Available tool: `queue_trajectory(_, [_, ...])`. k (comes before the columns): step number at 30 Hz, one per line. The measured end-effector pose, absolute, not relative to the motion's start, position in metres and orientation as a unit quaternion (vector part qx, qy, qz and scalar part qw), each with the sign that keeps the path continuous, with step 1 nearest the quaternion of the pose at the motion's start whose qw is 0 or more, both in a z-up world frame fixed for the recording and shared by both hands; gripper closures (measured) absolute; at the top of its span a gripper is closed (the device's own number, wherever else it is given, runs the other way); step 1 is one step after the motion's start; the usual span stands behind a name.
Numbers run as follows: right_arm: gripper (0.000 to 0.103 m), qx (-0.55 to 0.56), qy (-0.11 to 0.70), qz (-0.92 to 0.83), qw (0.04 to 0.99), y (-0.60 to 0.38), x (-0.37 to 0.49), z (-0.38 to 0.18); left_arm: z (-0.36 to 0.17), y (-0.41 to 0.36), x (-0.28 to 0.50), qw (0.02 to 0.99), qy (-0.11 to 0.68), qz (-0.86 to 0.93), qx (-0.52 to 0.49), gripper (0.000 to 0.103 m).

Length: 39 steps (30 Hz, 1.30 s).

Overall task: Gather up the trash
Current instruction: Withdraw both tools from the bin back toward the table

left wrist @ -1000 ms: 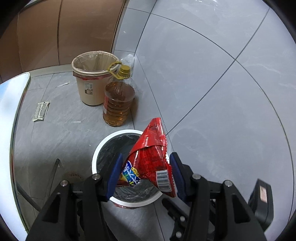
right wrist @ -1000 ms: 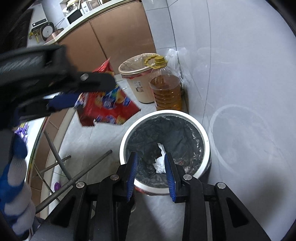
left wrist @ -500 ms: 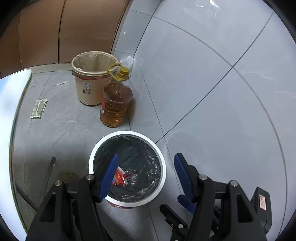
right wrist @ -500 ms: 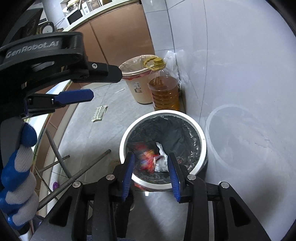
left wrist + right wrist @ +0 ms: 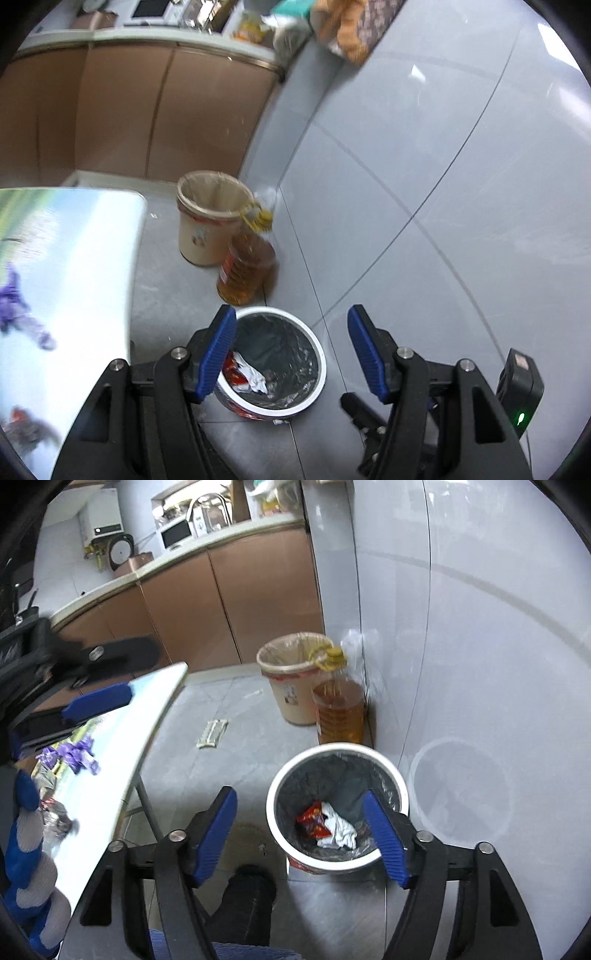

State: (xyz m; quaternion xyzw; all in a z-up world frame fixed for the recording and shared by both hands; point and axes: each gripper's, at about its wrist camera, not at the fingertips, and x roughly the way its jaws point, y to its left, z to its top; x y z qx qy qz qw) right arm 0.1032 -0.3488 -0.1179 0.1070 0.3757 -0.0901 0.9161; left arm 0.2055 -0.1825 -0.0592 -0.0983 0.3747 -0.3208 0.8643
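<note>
A white bin with a black liner [image 5: 295,404] [image 5: 275,797] stands on the floor by the wall. A red snack bag [image 5: 232,371] [image 5: 312,821] and crumpled white paper [image 5: 255,376] [image 5: 338,829] lie inside it. My left gripper [image 5: 291,354] is open and empty, high above the bin. My right gripper [image 5: 304,836] is open and empty above the bin too. The left gripper also shows at the left of the right wrist view [image 5: 96,701], over the white table [image 5: 122,746]. Purple wrappers [image 5: 72,755] [image 5: 14,306] and other wrappers [image 5: 55,816] lie on that table.
A beige bin with a liner [image 5: 207,218] [image 5: 291,679] and a large bottle of amber oil [image 5: 245,267] [image 5: 340,712] stand against the wall behind the white bin. A flat wrapper [image 5: 212,733] lies on the floor. Brown cabinets [image 5: 229,602] run along the back.
The left gripper opened and dropped the red snack bag into the white bin, then rose and drew back towards the table. The right gripper opened wider and also rose.
</note>
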Motion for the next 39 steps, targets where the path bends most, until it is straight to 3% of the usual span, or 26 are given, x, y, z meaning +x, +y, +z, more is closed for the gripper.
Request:
queue_trajectory(2, [0.019, 0.098, 0.359, -0.09, 0.924, -0.34, 0.096, -0.101, -0.046, -0.163, 0.194, 0.869, 0.364, -0.319, -0.101, 0.042])
queue_trajectory(8, [0.012, 0.072, 0.306, -0.076, 0.946, -0.308, 0.068, -0.046, -0.01, -0.11, 0.155, 0.894, 0.321, -0.297, -0.099, 0.042])
queue_trajectory(22, [0.005, 0.03, 0.171, -0.033, 0.984, -0.245, -0.016, 0.064, 0.037, -0.012, 0.074, 0.931, 0.257, -0.234, -0.109, 0.042])
queue_trajectory(39, [0.0, 0.027, 0.115, -0.032, 0.992, -0.254, -0.061, 0.091, 0.054, 0.008, 0.023, 0.945, 0.233, -0.201, -0.114, 0.042])
